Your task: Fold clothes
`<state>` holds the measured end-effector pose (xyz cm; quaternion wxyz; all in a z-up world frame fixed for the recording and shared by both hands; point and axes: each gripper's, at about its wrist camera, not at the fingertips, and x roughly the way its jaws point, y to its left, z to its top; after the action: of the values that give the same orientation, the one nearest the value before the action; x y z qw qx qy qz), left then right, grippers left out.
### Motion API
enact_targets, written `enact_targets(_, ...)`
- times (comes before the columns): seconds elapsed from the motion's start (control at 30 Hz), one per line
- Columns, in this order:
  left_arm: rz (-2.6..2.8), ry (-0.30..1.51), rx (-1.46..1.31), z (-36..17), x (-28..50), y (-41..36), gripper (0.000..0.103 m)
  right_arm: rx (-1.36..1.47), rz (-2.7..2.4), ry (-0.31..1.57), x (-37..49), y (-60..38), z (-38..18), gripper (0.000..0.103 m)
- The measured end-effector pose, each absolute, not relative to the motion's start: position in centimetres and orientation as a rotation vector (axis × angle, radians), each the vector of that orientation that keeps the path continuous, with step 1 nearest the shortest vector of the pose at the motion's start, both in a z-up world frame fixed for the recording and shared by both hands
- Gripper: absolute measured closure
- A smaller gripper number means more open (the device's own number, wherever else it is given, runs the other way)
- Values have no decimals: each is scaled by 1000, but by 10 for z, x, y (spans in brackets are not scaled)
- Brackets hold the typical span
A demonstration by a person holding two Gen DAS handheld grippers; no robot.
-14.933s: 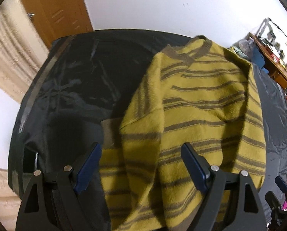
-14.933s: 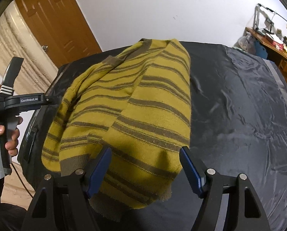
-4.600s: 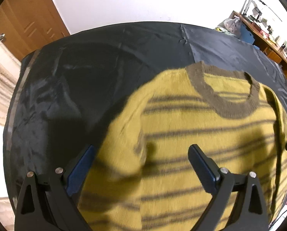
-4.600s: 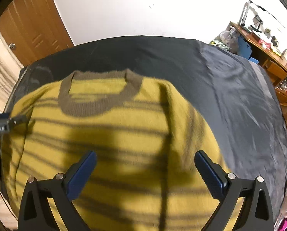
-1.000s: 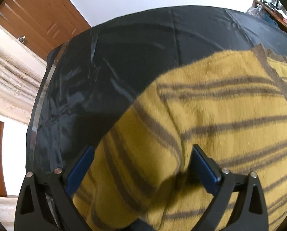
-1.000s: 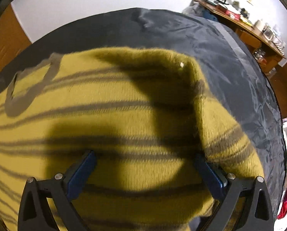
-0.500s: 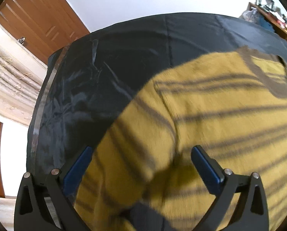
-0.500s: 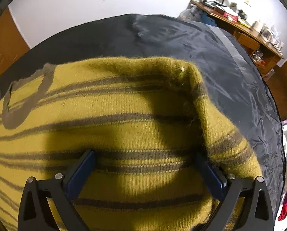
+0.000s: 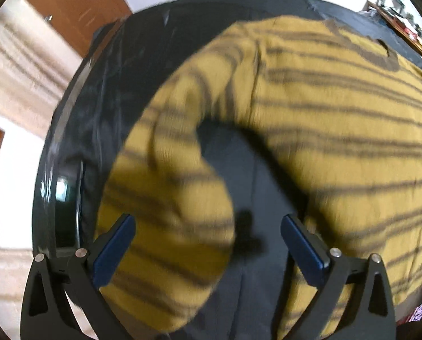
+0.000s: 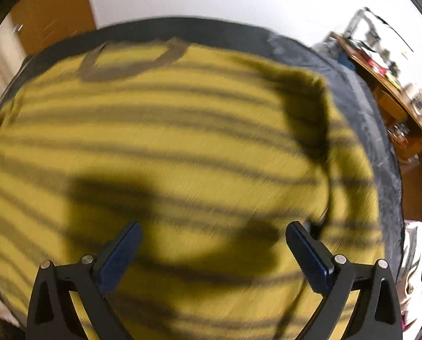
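Lying spread face up on the dark-covered desk (image 9: 103, 90), the yellow striped sweater (image 10: 182, 147) has its brown collar (image 10: 131, 65) at the far side and its body reaching toward both cameras. Flat like this, it offers its sleeves and side edges for a first fold. In the left wrist view its left sleeve (image 9: 165, 204) curves away from the body, leaving a wedge of bare dark cover between sleeve and torso; that loose sleeve is probably the next part to be brought in over the body. The left gripper (image 9: 208, 243) hangs just above this gap with its blue fingers (image 9: 113, 245) spread wide, grasping nothing. The right gripper (image 10: 213, 252) hovers over the sweater's right half, fingers (image 10: 310, 255) likewise released and empty, near the seam where the right sleeve meets the body. Both views are blurred, so whether any fingertip touches the knit cannot be told. A cluttered wooden shelf (image 10: 386, 85) stands beyond the desk's right edge.
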<state>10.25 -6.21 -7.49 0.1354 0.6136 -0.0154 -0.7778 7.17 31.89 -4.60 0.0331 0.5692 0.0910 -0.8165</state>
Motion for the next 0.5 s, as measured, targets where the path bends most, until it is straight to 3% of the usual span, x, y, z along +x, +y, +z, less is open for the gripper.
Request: enact_targets(0.5,-2343,-113,1821,-100,135,-7,0,1691,-2434,357,136,283,-46,0)
